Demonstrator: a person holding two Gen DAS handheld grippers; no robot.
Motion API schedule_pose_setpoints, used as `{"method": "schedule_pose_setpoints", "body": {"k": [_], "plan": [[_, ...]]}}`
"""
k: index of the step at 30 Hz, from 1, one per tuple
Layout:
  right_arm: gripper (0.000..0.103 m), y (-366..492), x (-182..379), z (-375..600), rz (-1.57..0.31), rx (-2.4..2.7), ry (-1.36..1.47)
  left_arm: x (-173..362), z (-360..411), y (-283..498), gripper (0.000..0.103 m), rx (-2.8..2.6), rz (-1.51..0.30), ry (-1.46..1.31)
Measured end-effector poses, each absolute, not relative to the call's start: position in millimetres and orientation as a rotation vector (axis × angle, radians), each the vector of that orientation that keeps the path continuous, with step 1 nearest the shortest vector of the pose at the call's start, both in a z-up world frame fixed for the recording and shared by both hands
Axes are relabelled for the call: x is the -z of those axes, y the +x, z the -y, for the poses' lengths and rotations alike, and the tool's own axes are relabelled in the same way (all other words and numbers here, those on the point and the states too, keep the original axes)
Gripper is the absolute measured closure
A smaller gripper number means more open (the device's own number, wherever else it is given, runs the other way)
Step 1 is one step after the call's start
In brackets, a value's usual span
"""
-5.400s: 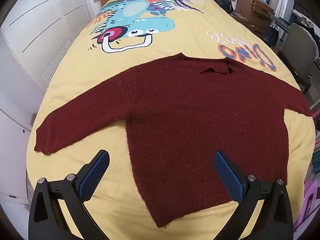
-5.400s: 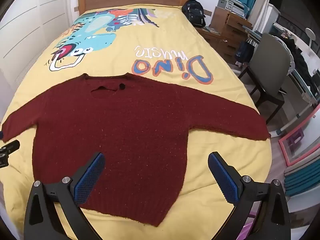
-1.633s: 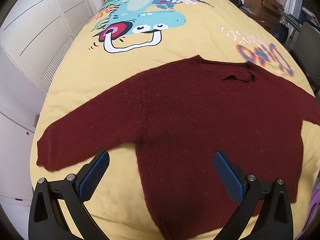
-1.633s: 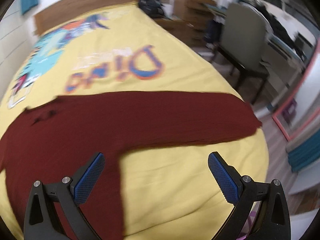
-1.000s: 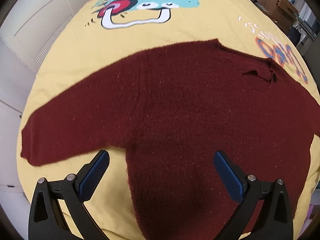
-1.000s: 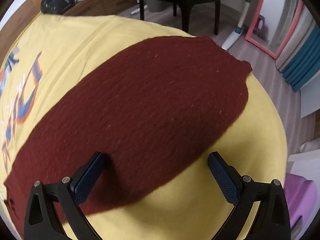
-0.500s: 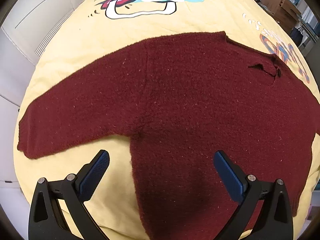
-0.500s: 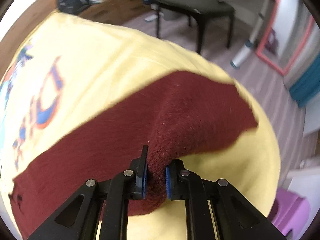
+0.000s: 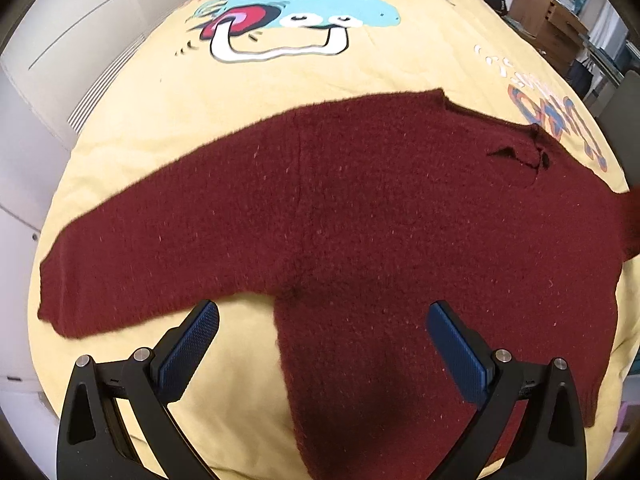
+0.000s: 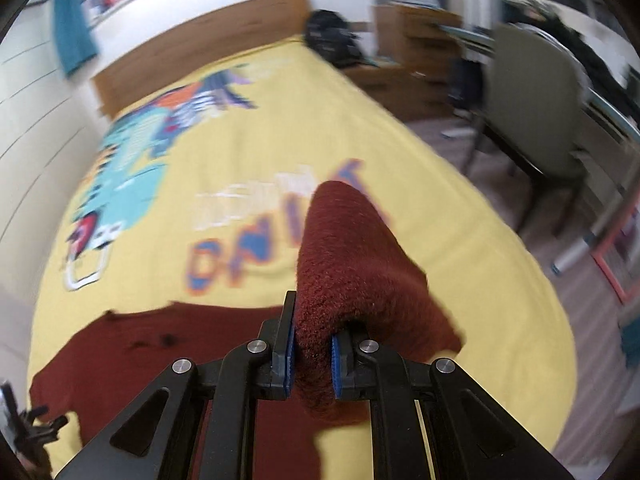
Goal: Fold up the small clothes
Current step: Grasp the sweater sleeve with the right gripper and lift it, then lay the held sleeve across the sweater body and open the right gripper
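Note:
A dark red knitted sweater (image 9: 380,216) lies spread flat on the yellow bedspread (image 9: 280,80), neck toward the headboard. Its left sleeve (image 9: 140,248) stretches out toward the bed's left edge. My left gripper (image 9: 320,344) hovers open above the left armpit and side seam, nothing between its blue pads. My right gripper (image 10: 312,344) is shut on the sweater's right sleeve (image 10: 340,248), which stands bunched up out of the jaws, lifted off the bed. The sweater's body (image 10: 160,344) lies below and to the left in the right wrist view. The far end of that sleeve is hidden behind the fold.
White wardrobe doors (image 9: 80,60) run along the bed's left side. A wooden headboard (image 10: 200,36), a black backpack (image 10: 332,36), a wooden dresser (image 10: 416,36) and a grey chair (image 10: 532,112) stand to the right. The left gripper's tip (image 10: 24,424) shows at the lower left.
My right gripper shut on the right sleeve, then lifted it up and swung it inward over the bed. The left gripper stayed hovering open over the sweater's left side.

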State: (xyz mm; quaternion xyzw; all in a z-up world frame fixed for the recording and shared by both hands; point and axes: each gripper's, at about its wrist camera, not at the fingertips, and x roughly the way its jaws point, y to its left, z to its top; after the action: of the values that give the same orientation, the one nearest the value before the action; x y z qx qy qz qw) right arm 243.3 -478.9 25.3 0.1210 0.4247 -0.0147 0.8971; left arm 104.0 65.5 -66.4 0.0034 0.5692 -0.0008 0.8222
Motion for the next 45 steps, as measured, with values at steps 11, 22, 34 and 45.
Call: {"method": "schedule_pose_setpoints", "body": {"k": [11, 22, 34, 45], "plan": [[0.090, 280, 12, 308, -0.987, -0.227, 0.144, 53, -80, 121, 0.001, 0.010, -1.161, -0.015], [0.086, 234, 146, 242, -1.260, -0.344, 0.135, 70, -90, 121, 0.001, 0.008, -1.205, -0.016], [0.035, 221, 149, 245, -1.258, -0.273, 0.010, 73, -85, 116, 0.001, 0.003, -1.221, 0.019], [0.024, 181, 151, 348, -1.258, -0.112, -0.014, 69, -36, 116, 0.001, 0.075, -1.174, 0.150]]}}
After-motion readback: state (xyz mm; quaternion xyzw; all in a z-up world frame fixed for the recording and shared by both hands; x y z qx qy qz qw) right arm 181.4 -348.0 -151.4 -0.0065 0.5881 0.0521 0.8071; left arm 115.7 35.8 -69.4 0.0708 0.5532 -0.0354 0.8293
